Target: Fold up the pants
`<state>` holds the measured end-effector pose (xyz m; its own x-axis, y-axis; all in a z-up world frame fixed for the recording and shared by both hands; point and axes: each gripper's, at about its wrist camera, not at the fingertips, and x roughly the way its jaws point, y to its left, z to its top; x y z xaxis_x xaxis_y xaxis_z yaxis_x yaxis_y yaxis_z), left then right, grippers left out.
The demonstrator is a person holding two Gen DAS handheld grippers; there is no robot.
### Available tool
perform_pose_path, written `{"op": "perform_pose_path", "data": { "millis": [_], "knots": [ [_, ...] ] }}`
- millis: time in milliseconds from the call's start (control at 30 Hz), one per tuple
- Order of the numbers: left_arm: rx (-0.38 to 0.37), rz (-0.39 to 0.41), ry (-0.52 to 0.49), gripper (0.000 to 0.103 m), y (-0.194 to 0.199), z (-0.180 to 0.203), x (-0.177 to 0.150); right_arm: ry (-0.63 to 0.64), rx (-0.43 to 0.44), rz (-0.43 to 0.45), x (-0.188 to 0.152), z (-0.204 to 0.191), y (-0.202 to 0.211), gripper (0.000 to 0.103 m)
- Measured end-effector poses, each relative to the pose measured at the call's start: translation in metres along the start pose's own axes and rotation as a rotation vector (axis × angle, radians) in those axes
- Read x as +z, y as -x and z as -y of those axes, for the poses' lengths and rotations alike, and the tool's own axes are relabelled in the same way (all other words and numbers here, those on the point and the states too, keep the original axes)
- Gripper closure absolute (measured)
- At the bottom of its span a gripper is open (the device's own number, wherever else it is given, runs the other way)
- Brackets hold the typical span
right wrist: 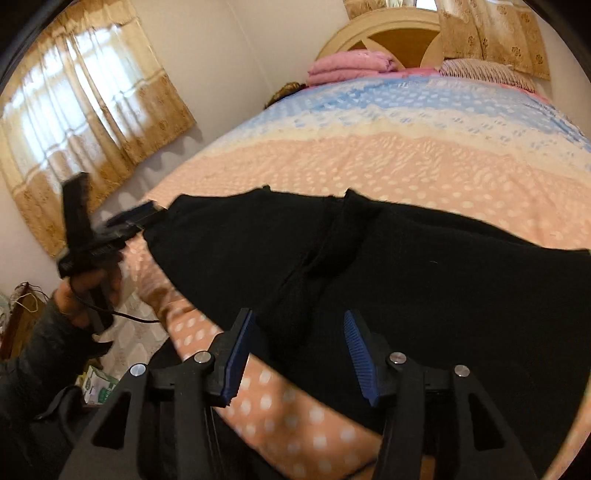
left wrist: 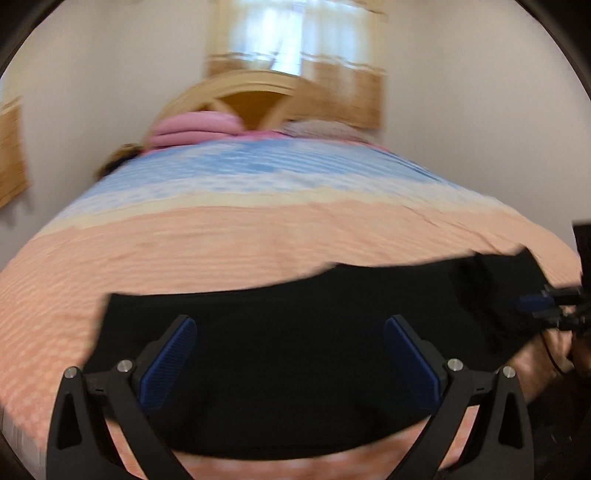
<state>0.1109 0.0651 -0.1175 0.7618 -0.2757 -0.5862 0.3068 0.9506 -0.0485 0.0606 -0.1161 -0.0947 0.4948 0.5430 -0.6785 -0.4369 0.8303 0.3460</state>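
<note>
Black pants (left wrist: 295, 369) lie spread across the near end of the bed, on a peach dotted bedspread (left wrist: 221, 251). My left gripper (left wrist: 290, 325) hovers over their middle, jaws wide open, nothing between the blue pads. In the right wrist view the pants (right wrist: 424, 277) show a thick fold running down the middle. My right gripper (right wrist: 297, 325) stands open above their near edge, pads apart and not pressing the cloth. The left gripper (right wrist: 125, 221), held in a hand (right wrist: 85, 291), sits by the pants' far left corner. The right gripper (left wrist: 546, 302) shows at the pants' right end.
A folded pink blanket (right wrist: 351, 64) and a patterned pillow (right wrist: 484, 72) lie at the head of the bed by the wooden headboard (right wrist: 391, 33). Curtains (right wrist: 85, 110) hang on the left wall. Clutter (right wrist: 99, 387) sits on the floor beside the bed's near left edge.
</note>
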Motion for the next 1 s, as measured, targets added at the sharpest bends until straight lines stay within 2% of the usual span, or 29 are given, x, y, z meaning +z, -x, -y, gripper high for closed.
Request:
{"op": "perform_pose_path", "data": {
  "millis": [200, 333, 467, 600, 667, 800, 833, 900, 1000],
  "knots": [
    [-0.174, -0.062, -0.142, 0.000, -0.028, 0.079, 0.009, -0.068, -0.066, 0.048, -0.035, 0.030, 0.050, 0.048],
    [-0.245, -0.111, -0.210, 0.010, -0.048, 0.121, 0.014, -0.127, -0.080, 0.131, -0.050, 0.050, 0.077, 0.048],
    [-0.278, -0.156, -0.232, 0.018, -0.063, 0.146, 0.018, -0.163, -0.105, 0.193, -0.050, 0.061, 0.088, 0.048],
    [-0.333, -0.183, -0.162, 0.022, -0.071, 0.152, 0.023, -0.154, -0.133, 0.213, -0.052, 0.062, 0.091, 0.048],
    [-0.344, -0.190, -0.165, 0.027, -0.072, 0.154, 0.021, -0.142, -0.139, 0.217, -0.052, 0.060, 0.090, 0.048],
    [-0.340, -0.217, -0.194, 0.056, -0.079, 0.163, 0.018, -0.130, -0.148, 0.220, -0.053, 0.056, 0.089, 0.048],
    [-0.347, -0.211, -0.188, 0.070, -0.078, 0.161, 0.018, -0.130, -0.150, 0.224, -0.053, 0.056, 0.089, 0.048],
    [-0.358, -0.212, -0.176, 0.089, -0.075, 0.155, 0.022, -0.127, -0.157, 0.235, -0.056, 0.053, 0.090, 0.048],
    [-0.390, -0.185, -0.122, 0.089, -0.062, 0.138, 0.029, -0.113, -0.156, 0.264, -0.058, 0.048, 0.095, 0.048]
  ]
}}
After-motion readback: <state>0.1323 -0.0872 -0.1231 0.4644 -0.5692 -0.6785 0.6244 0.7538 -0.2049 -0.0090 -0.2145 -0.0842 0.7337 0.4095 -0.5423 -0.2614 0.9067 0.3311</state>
